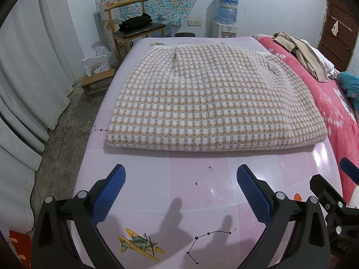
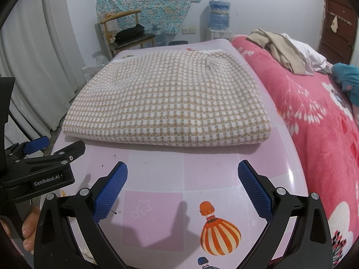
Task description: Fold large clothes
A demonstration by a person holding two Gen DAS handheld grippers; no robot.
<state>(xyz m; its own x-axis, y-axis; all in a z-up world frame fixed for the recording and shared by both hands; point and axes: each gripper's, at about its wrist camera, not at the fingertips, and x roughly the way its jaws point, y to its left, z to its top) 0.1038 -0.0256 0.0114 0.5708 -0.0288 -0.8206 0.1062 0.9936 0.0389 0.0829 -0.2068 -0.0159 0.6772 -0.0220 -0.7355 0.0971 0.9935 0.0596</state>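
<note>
Beige-and-white houndstooth garment (image 1: pixel 213 98), folded flat, lies at the far middle of the pink table (image 1: pixel 179 179). My left gripper (image 1: pixel 180 192) and right gripper (image 2: pixel 182 188) hover near it over bare tabletop, both spread wide, holding nothing. The garment's far edge and underlying layers are hidden from me.
</note>
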